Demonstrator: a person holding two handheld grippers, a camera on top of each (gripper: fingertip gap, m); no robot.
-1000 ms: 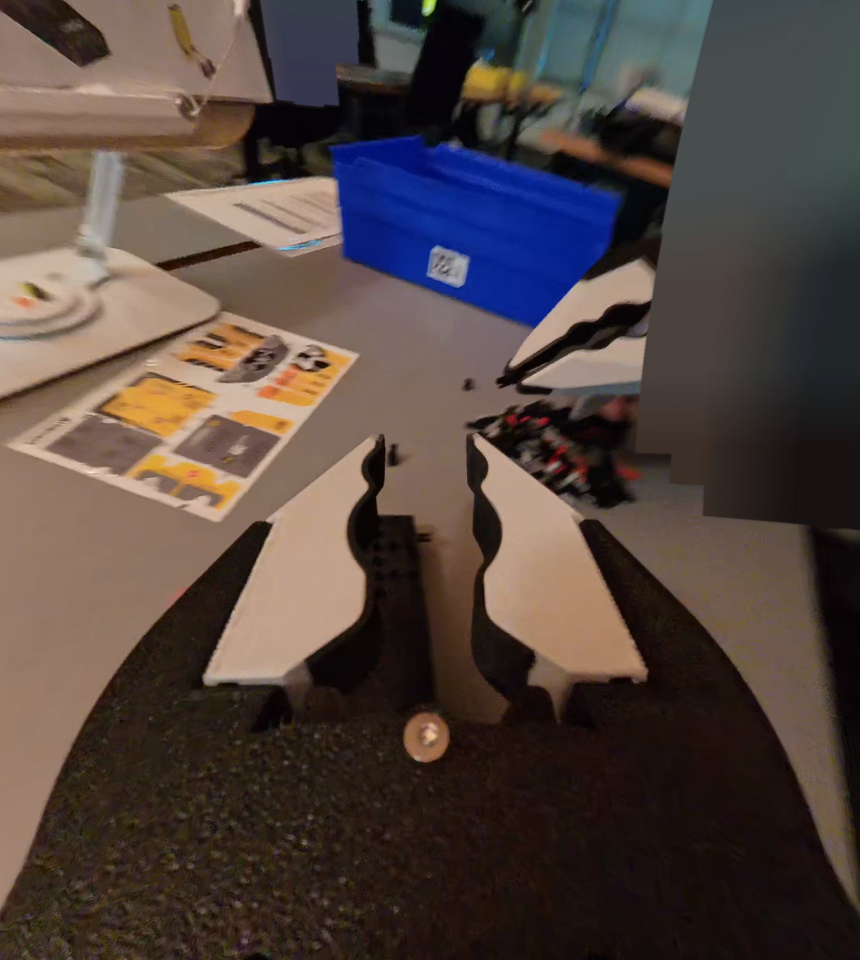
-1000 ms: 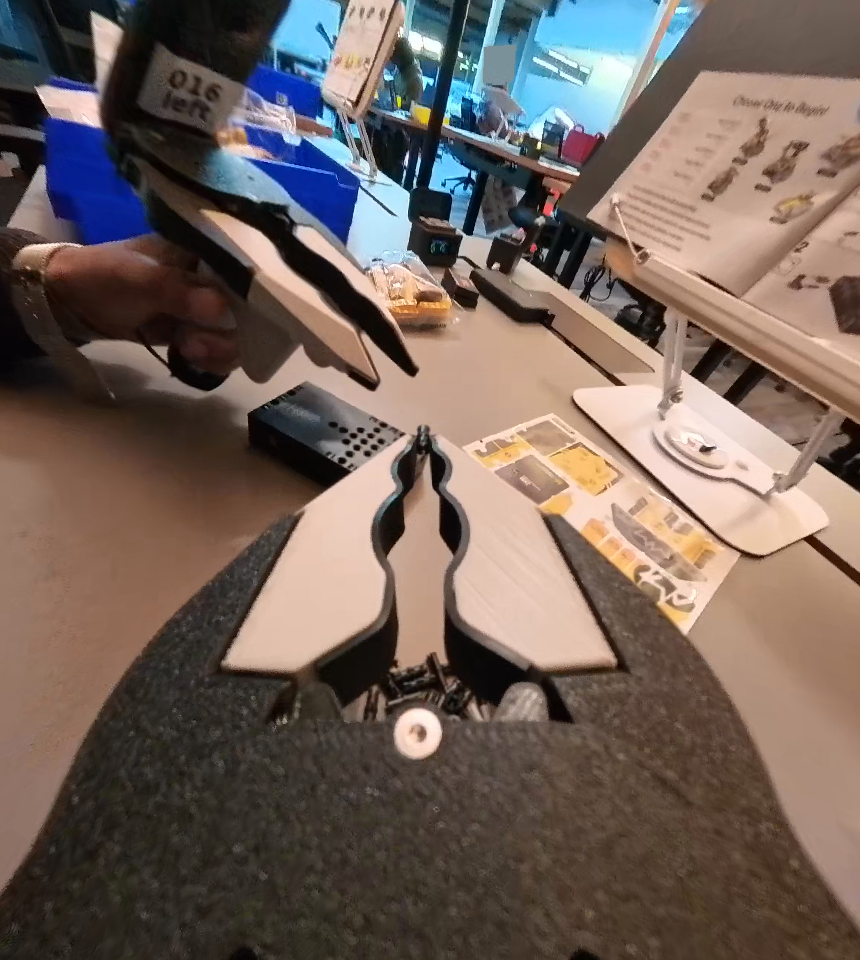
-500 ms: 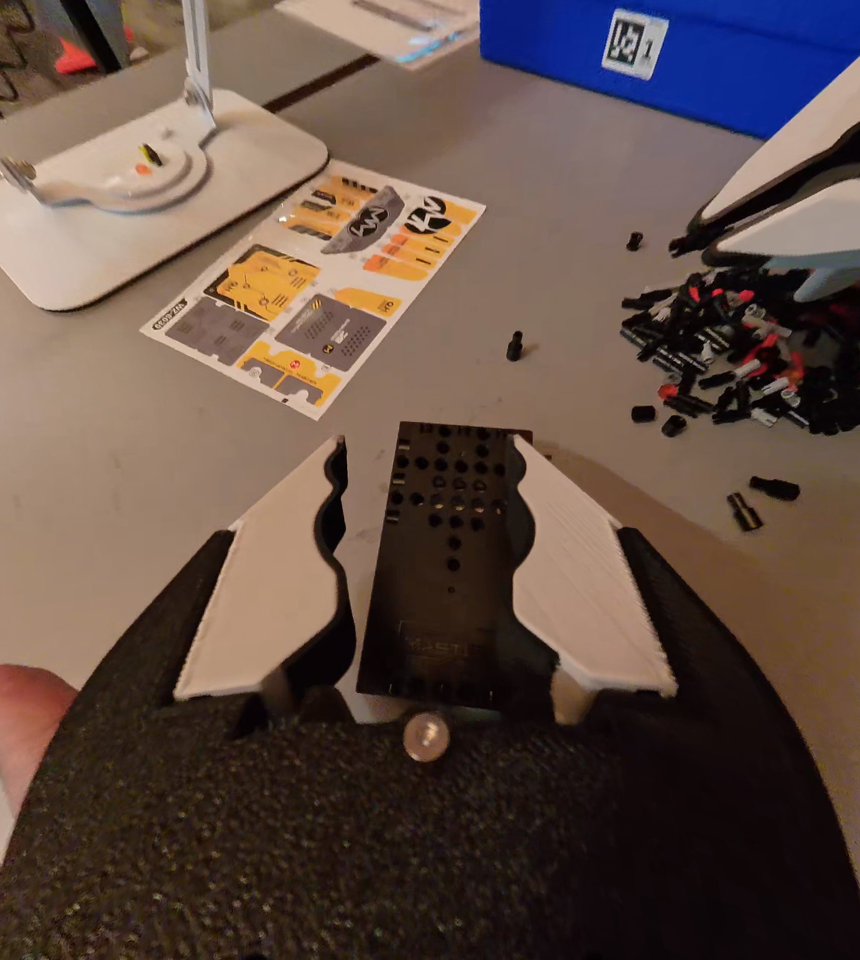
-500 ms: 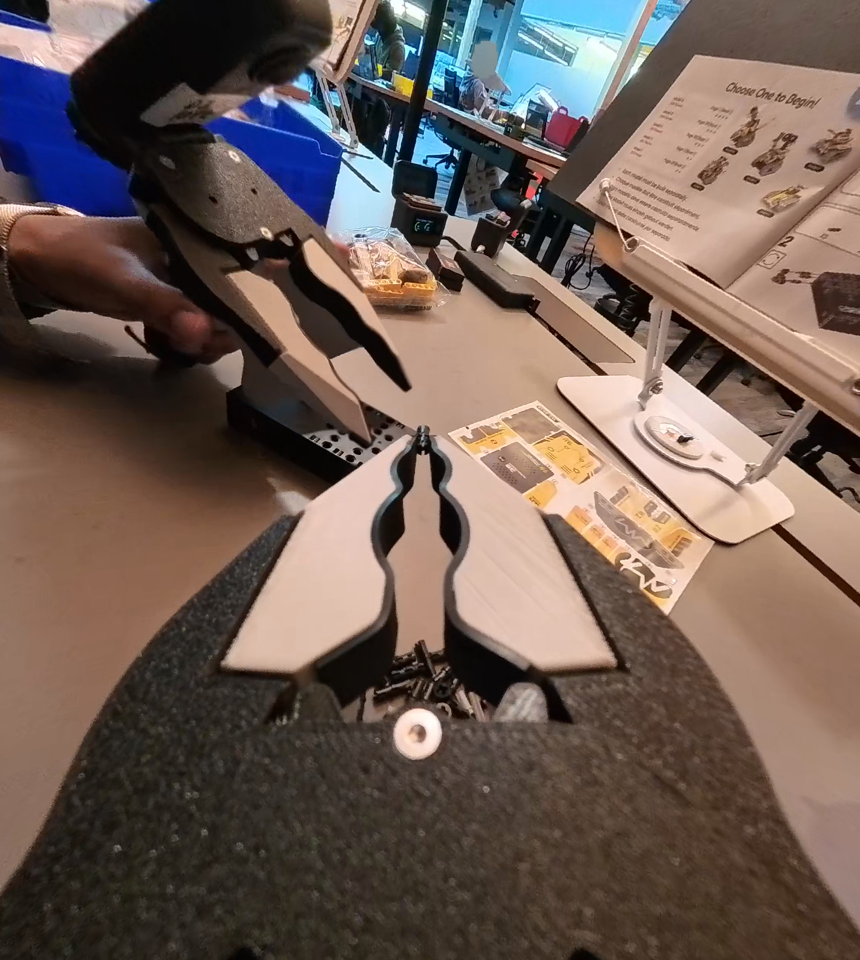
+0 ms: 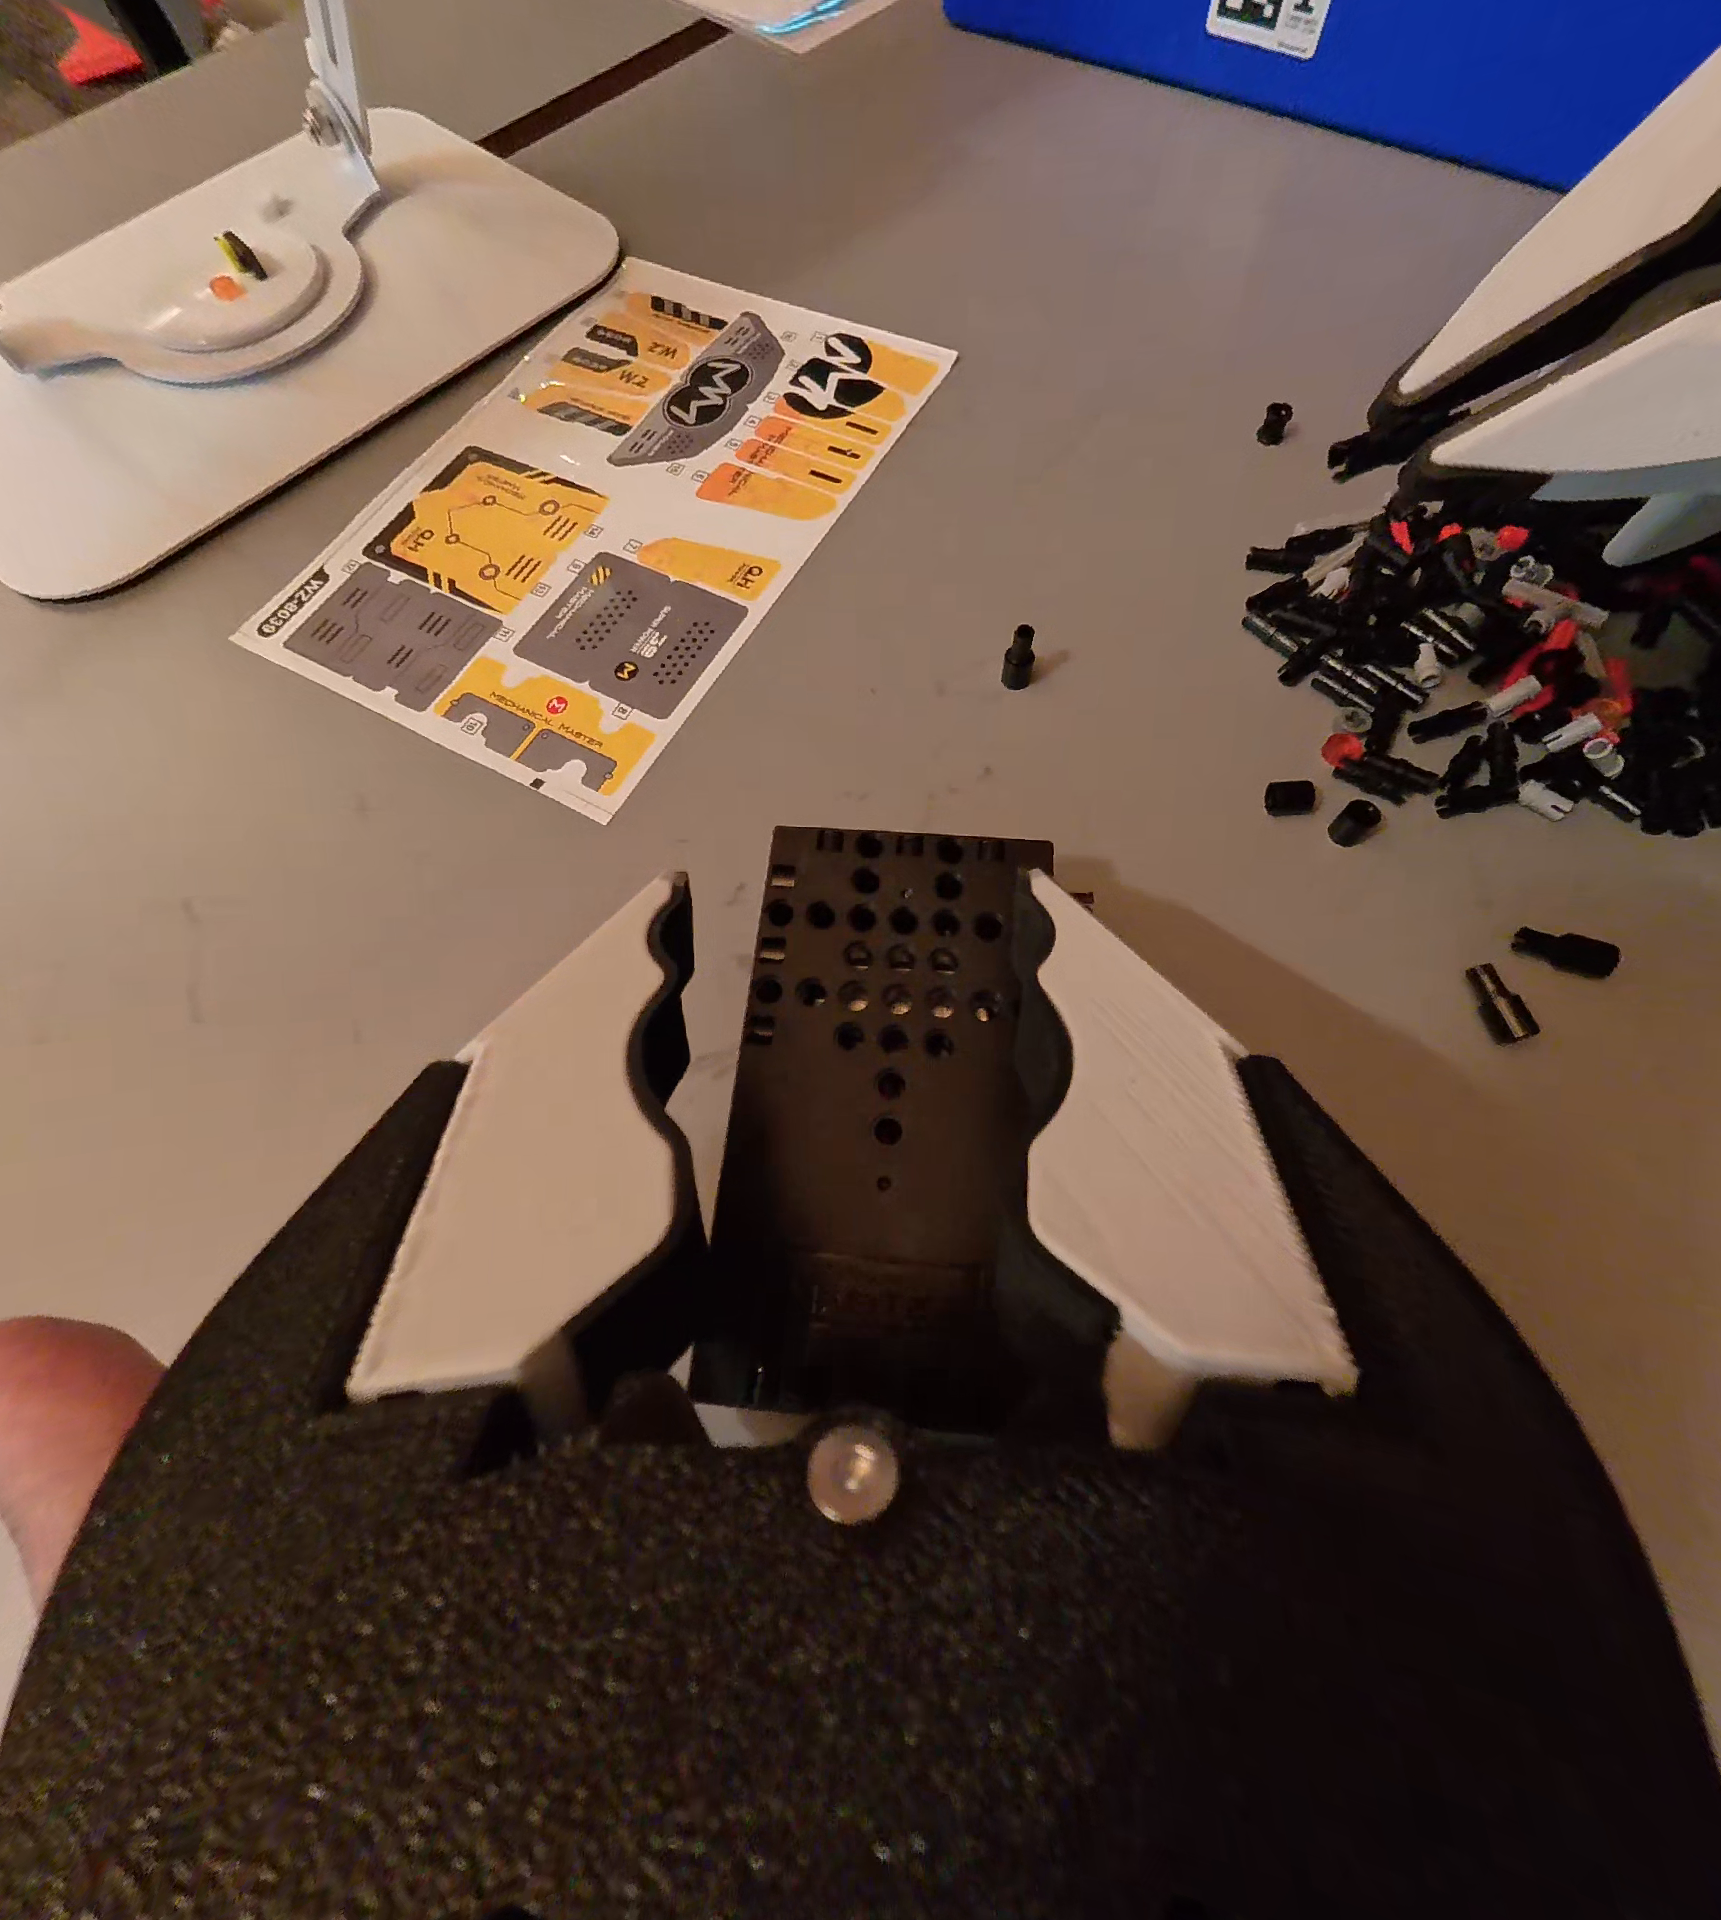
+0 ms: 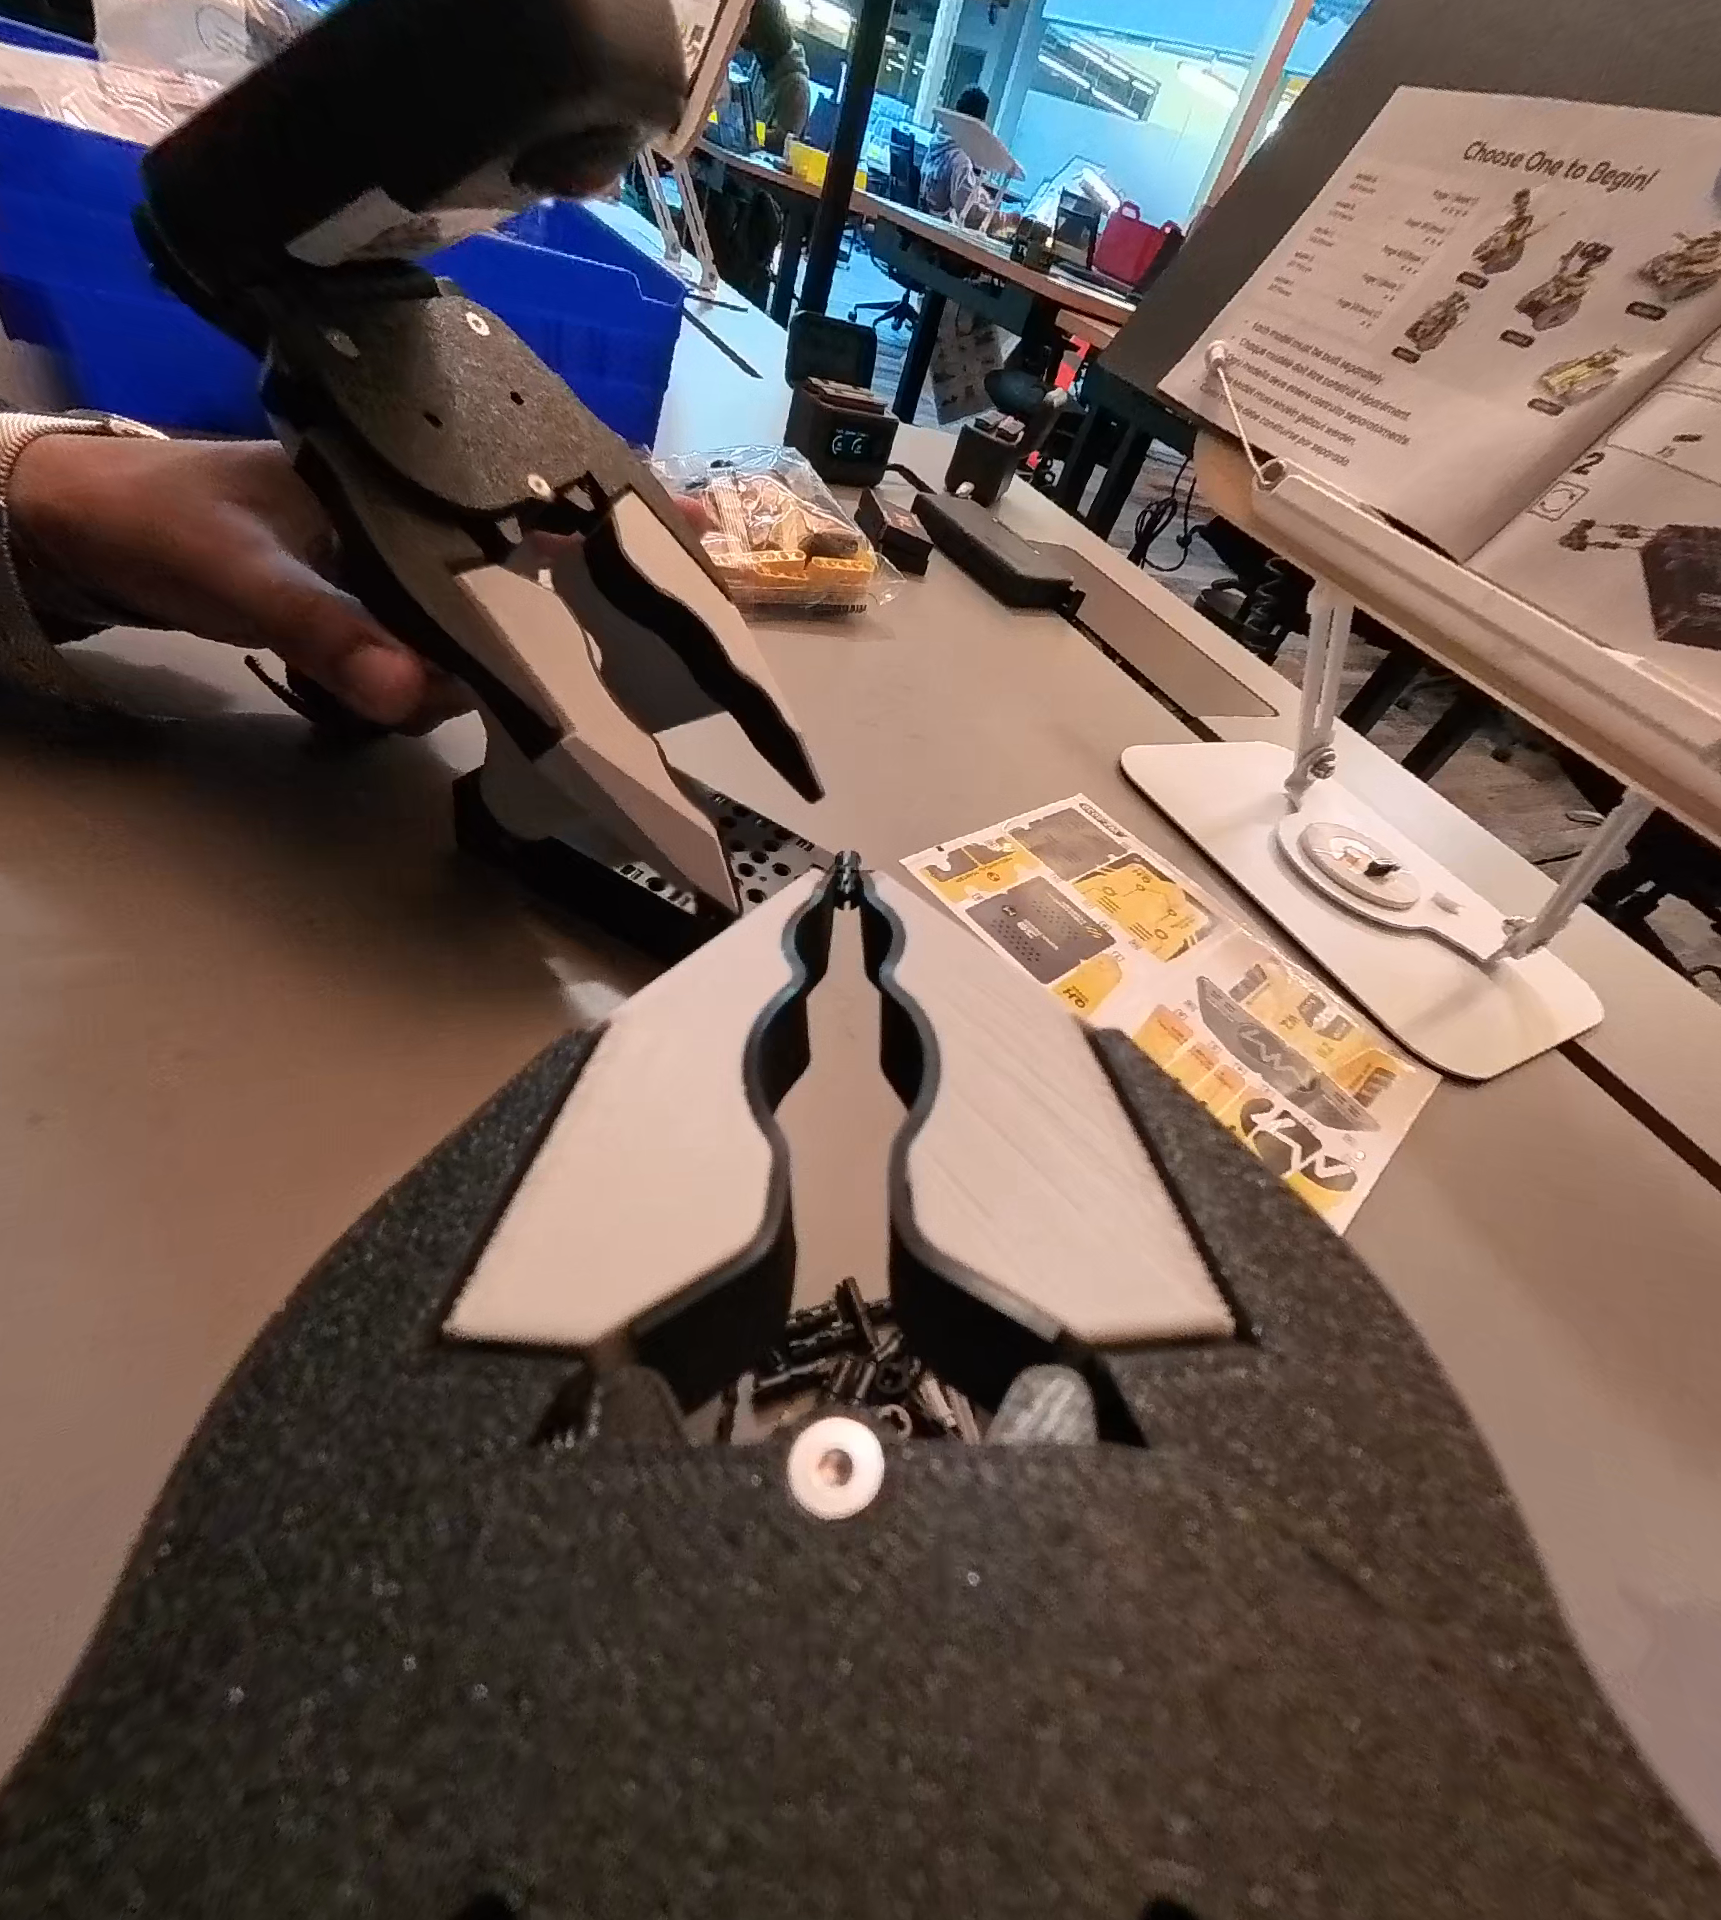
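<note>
The left gripper [image 5: 856,894] straddles the black perforated block [image 5: 877,1049] on the tabletop [image 5: 160,935], fingers apart on either side. Beside the block, the right gripper [image 6: 848,878] pinches a small black pin [image 6: 848,871], fingers together above the pile of pins [image 5: 1521,665].

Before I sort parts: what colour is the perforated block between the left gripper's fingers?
Black, clearest in the left wrist view: perforated block, left gripper.
</note>
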